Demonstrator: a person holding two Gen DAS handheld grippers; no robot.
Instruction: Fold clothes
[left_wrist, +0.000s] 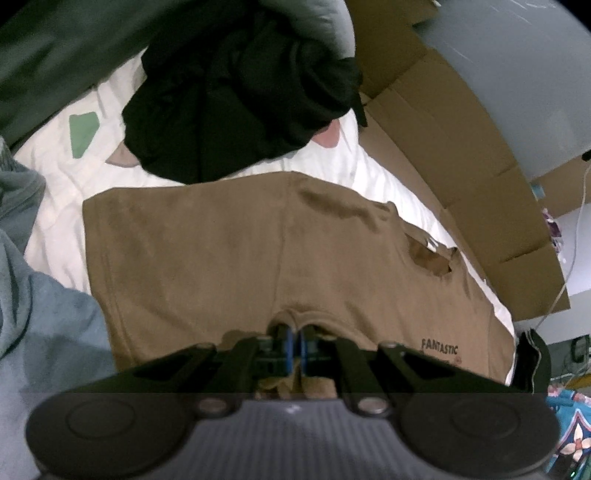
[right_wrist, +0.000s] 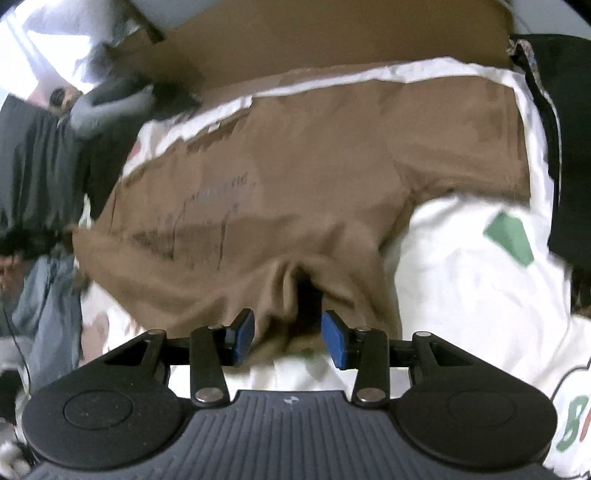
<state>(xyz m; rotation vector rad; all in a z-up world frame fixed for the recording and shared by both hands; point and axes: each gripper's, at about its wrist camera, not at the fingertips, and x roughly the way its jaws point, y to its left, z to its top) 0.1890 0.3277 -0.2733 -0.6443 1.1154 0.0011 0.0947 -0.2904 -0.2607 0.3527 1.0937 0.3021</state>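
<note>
Brown T-shirt (left_wrist: 229, 258): lay spread on white bedsheet (left_wrist: 55, 214), beside black garment (left_wrist: 236, 92). Left tool (left_wrist: 294, 341): pinched the shirt's edge. Right tool (right_wrist: 288, 338): spread, bunched shirt fabric between its pads, unpressed.

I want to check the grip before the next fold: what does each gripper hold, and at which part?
The left gripper is shut on the brown cotton T-shirt at a bunched edge. The right gripper is open, holding nothing, though shirt fabric lies between its jaws.

Matt brown cloth T-shirt (left_wrist: 221, 258) lies on white cotton-like bedsheet (left_wrist: 55, 221), beside rough cardboard (left_wrist: 461, 166) and black fabric (left_wrist: 240, 92).
</note>
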